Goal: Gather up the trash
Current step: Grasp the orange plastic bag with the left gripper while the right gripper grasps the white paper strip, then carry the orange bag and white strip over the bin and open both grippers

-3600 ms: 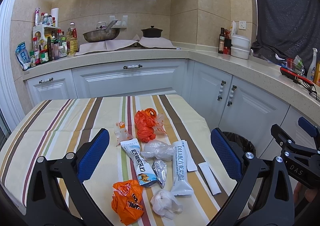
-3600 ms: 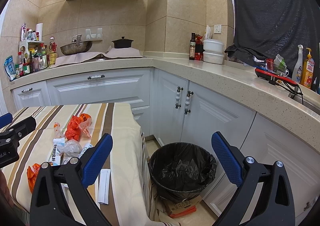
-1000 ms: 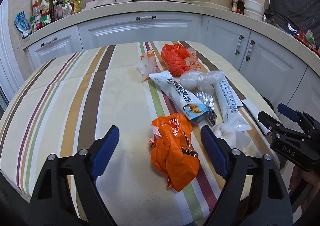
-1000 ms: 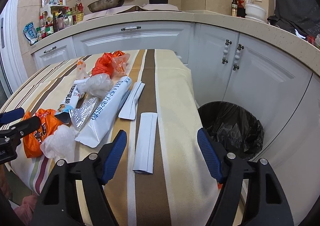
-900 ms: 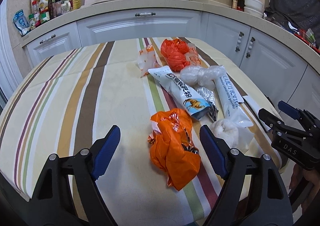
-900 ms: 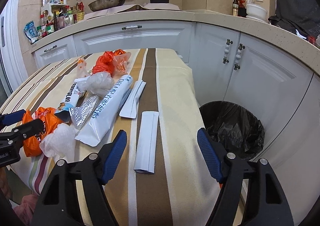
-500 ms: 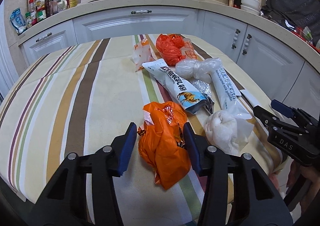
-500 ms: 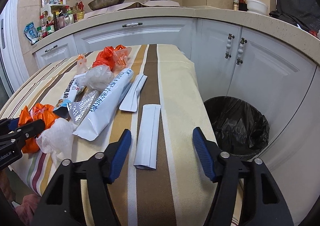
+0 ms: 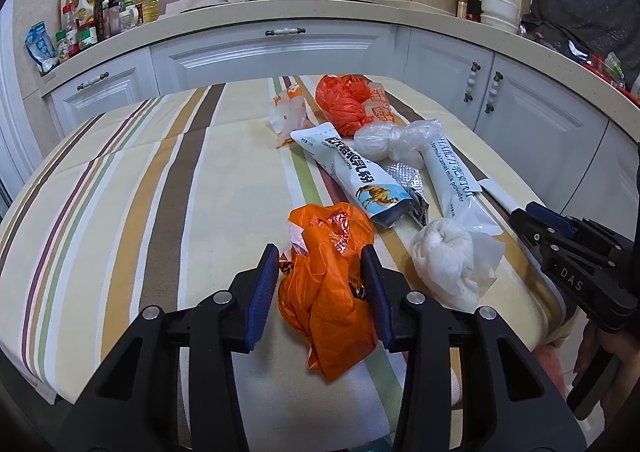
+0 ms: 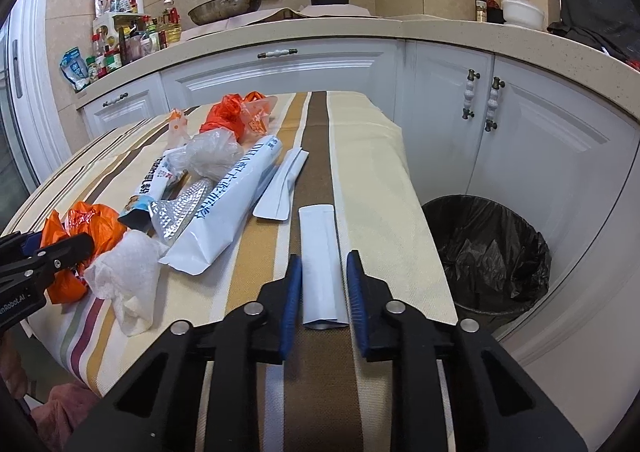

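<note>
My left gripper [image 9: 320,276] is shut on a crumpled orange plastic bag [image 9: 326,284] at the near edge of the striped table [image 9: 140,192]. My right gripper [image 10: 320,280] is shut on a flat white sachet [image 10: 320,264] lying on the brown stripe near the table's right edge. More trash lies between them: a crumpled white tissue [image 9: 448,256], two milk powder packets [image 9: 352,172], a silver foil wrapper [image 9: 404,184], a clear plastic wad [image 9: 392,138], a second white sachet [image 10: 282,184] and a far orange bag [image 9: 340,104].
A bin with a black liner [image 10: 488,252] stands on the floor right of the table, below white cabinets [image 10: 540,156]. A counter [image 9: 280,12] with a wok, pot and bottles runs behind. The other gripper shows at the right edge of the left wrist view [image 9: 580,264].
Both grippers moved forward and down, and their jaws closed: the left around the orange bag, the right around the white sachet.
</note>
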The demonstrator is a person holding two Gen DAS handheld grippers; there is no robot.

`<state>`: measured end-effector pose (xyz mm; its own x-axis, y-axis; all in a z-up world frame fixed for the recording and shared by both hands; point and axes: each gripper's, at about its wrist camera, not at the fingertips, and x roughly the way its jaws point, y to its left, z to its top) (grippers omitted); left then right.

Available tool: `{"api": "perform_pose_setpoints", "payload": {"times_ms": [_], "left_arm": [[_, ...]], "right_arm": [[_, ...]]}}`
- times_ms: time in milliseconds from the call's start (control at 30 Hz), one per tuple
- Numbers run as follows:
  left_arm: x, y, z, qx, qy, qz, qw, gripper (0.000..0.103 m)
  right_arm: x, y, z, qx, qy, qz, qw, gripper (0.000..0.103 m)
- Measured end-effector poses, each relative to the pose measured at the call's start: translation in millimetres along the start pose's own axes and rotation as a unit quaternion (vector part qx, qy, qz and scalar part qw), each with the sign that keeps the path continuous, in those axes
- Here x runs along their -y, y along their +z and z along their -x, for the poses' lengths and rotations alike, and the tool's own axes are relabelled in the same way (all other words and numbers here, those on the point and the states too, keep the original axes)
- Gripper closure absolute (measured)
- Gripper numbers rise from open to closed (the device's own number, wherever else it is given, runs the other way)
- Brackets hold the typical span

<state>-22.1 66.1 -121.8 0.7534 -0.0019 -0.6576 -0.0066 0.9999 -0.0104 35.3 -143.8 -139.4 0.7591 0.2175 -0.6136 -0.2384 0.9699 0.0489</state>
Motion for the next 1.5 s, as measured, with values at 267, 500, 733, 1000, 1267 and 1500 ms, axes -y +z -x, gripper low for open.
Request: {"api": "perform_pose_setpoints", "payload": {"times_ms": [267, 500, 733, 1000, 1267, 1500], "left_arm": [[-2.4, 2.9, 9.2, 0.013, 0.005, 0.002, 0.9999, 0.064], [-6.4, 10.6, 22.2, 0.027, 0.004, 0.009, 0.9996, 0.065], [6.2, 34.4, 35.3, 0.055, -0.010, -0.002, 0.9984, 0.065], [66.0, 73.7, 23.1, 0.077, -0.060, -0.034, 0.9946, 0.065], [157.1, 111.1, -22.7, 0.056, -0.102, -0.061, 0.9913, 0.065], [230.3, 129.0, -67.2, 0.031, -0.111, -0.096, 0.9887, 0.065]], "right_arm": [[-2.9, -0.4, 4.1, 0.005, 0.001, 0.007, 1.000, 0.084], [-3.3, 5.5, 12.6, 0.017, 0.001, 0.007, 1.000, 0.085], [10.1, 18.4, 30.7, 0.043, -0.019, 0.002, 0.999, 0.085], [58.6, 31.2, 48.6, 0.069, -0.079, -0.023, 0.994, 0.085], [113.8, 39.7, 46.3, 0.080, -0.121, -0.045, 0.988, 0.085], [159.9, 43.8, 23.0, 0.077, -0.135, -0.070, 0.985, 0.085]]}}
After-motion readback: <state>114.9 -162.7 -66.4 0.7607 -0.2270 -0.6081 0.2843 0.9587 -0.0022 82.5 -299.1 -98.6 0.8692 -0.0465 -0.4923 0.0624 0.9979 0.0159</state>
